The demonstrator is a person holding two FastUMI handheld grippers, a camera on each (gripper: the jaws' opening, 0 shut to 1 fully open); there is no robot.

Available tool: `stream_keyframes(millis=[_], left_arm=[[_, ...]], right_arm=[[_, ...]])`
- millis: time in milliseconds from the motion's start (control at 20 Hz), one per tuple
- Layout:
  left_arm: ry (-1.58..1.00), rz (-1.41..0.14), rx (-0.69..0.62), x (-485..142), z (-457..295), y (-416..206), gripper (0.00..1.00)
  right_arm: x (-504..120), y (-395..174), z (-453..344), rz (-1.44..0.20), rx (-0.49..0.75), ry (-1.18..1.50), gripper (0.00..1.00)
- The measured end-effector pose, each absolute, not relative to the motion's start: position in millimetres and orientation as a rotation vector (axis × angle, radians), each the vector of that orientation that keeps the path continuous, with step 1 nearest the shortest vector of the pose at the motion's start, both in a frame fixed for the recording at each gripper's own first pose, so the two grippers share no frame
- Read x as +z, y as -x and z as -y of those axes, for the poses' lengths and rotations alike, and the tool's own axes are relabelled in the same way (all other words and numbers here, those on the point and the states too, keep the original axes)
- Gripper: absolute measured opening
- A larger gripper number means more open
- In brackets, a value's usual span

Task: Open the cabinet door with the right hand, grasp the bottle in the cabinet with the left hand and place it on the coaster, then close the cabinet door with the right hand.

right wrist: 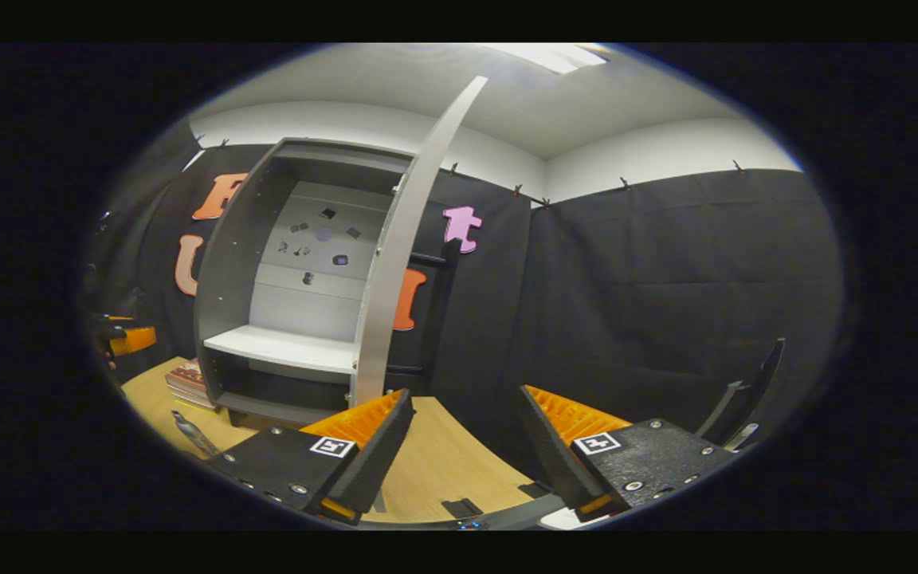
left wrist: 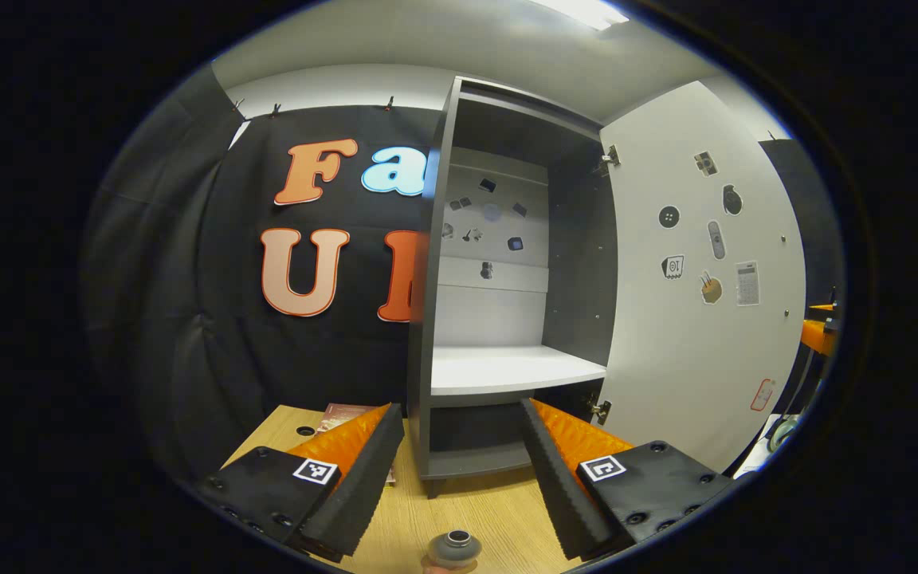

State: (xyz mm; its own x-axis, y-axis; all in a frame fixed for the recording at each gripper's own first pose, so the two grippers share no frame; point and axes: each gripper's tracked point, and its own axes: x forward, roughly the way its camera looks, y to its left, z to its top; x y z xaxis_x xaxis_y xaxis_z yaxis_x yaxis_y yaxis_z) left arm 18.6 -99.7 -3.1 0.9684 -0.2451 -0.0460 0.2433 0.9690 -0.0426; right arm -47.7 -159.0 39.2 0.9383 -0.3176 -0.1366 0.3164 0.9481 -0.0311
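The bottle (left wrist: 454,548) stands on the desk (left wrist: 499,510) below my left gripper (left wrist: 463,466), between its fingers, which are spread wide and hold nothing. I cannot make out a coaster under it, so I judge the placing done or nearly so. The cabinet (right wrist: 224,263) shelf (left wrist: 507,368) is bare and the door (left wrist: 698,279) hangs wide open. My right gripper (right wrist: 463,446), fingers wide and empty, faces the door's edge; closing it is what remains.
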Motion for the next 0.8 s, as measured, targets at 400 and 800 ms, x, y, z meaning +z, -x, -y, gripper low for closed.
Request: stream_keyframes(millis=[400,800], left_arm=[[0.039,-0.040,-0.299,-2.8,87.5,-43.4,0.95],[0.058,-0.041,-0.309,-4.1,57.4,-62.4,0.95]], right_arm=[[52.3,31.8,82.9,-0.112,-0.206,-0.164,0.83],[70.1,-9.5,-22.5,-0.109,-0.002,-0.204,0.80]])
